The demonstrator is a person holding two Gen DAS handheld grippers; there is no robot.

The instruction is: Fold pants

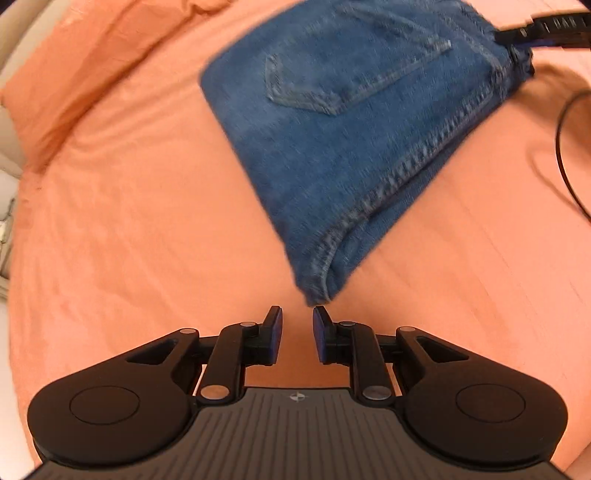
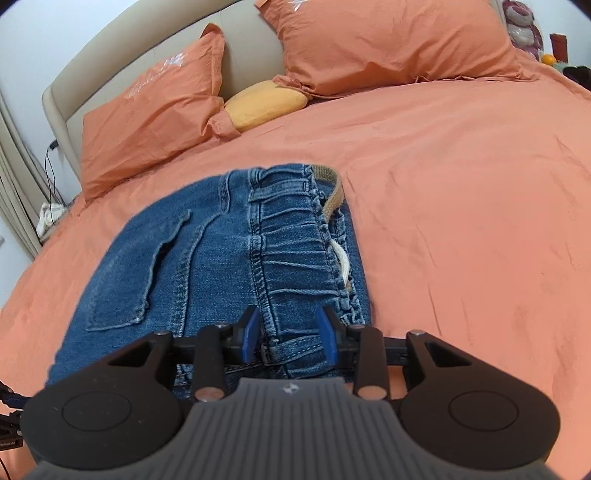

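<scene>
The blue denim pants (image 1: 351, 110) lie folded into a compact bundle on the orange bed sheet (image 1: 129, 221). My left gripper (image 1: 297, 321) is open and empty, its fingertips just short of the bundle's near corner. In the right wrist view the pants (image 2: 207, 266) show their back pocket and elastic waistband. My right gripper (image 2: 290, 328) is open, with its blue pads on either side of the waistband edge; I cannot see them pressing on the cloth. The right gripper also shows at the top right of the left wrist view (image 1: 546, 27), at the pants' far corner.
Two orange pillows (image 2: 155, 122) (image 2: 388, 44) and a small yellow cushion (image 2: 264, 105) lie against the beige headboard (image 2: 243, 55). A black cable (image 1: 565, 147) runs over the sheet at right. Cables and a white cloth (image 2: 50, 216) sit beside the bed at left.
</scene>
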